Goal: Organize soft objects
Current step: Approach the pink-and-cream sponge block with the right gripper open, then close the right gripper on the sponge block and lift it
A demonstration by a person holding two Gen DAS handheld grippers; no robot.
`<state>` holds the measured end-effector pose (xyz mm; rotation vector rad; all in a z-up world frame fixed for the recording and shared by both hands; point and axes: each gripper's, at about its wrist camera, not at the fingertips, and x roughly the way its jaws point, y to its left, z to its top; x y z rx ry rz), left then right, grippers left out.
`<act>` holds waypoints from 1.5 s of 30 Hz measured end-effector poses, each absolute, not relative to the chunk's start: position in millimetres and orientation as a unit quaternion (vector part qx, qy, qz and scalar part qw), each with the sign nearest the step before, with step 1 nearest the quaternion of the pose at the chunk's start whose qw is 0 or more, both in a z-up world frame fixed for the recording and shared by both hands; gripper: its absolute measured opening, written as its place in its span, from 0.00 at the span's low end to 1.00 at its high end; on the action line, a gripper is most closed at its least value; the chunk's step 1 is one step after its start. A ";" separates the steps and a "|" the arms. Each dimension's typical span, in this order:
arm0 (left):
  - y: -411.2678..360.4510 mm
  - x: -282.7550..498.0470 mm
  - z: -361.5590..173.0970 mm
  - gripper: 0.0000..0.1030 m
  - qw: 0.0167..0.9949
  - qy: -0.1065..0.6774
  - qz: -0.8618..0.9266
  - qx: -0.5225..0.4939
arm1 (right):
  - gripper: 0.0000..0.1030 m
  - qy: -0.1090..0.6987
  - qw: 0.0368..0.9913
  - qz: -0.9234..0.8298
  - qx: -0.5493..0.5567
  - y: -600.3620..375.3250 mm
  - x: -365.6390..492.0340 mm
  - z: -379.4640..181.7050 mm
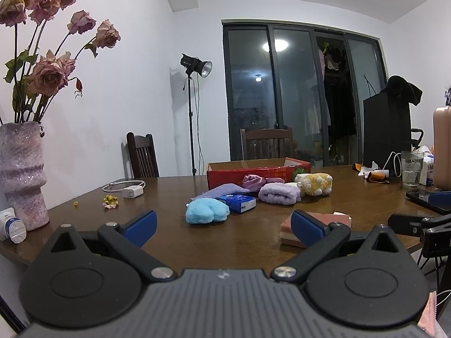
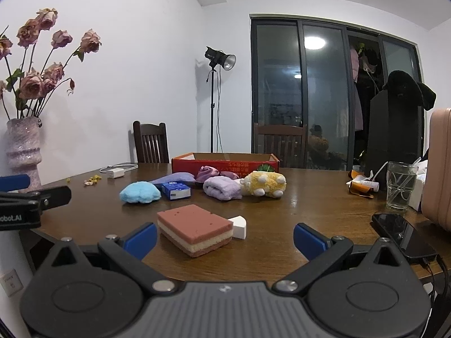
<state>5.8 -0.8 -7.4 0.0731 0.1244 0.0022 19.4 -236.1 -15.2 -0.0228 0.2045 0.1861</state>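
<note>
Soft objects lie on the brown table (image 2: 310,205): a blue fluffy pad (image 1: 207,211) (image 2: 140,193), a lilac rolled towel (image 1: 279,193) (image 2: 222,187), a yellow plush toy (image 1: 314,183) (image 2: 265,183), a purple cushion (image 1: 222,190) (image 2: 174,178), a pink satin cloth (image 1: 253,181) (image 2: 207,172) and a layered pink sponge (image 2: 196,232) (image 1: 332,218). A red cardboard box (image 1: 258,169) (image 2: 225,162) stands behind them. My left gripper (image 1: 224,224) is open and empty at the near edge. My right gripper (image 2: 224,238) is open and empty, with the sponge just ahead between its fingers.
A blue tissue pack (image 2: 177,191) and a white wedge (image 2: 239,226) lie among the objects. A vase of dried roses (image 1: 21,169) stands at left; a charger (image 1: 131,191) behind. A glass (image 2: 400,186), phone (image 2: 403,233) and pink case (image 2: 439,169) are at right.
</note>
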 end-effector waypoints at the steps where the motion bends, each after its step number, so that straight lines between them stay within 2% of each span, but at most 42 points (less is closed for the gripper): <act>1: -1.1 5.8 -7.5 1.00 0.997 0.062 0.001 0.037 | 1.00 0.102 0.990 0.093 -0.012 -236.0 19.3 -15.3; 45: 4.3 51.1 -24.4 1.00 0.995 0.093 0.019 0.033 | 1.00 0.133 0.984 0.105 0.050 -252.7 52.4 -30.7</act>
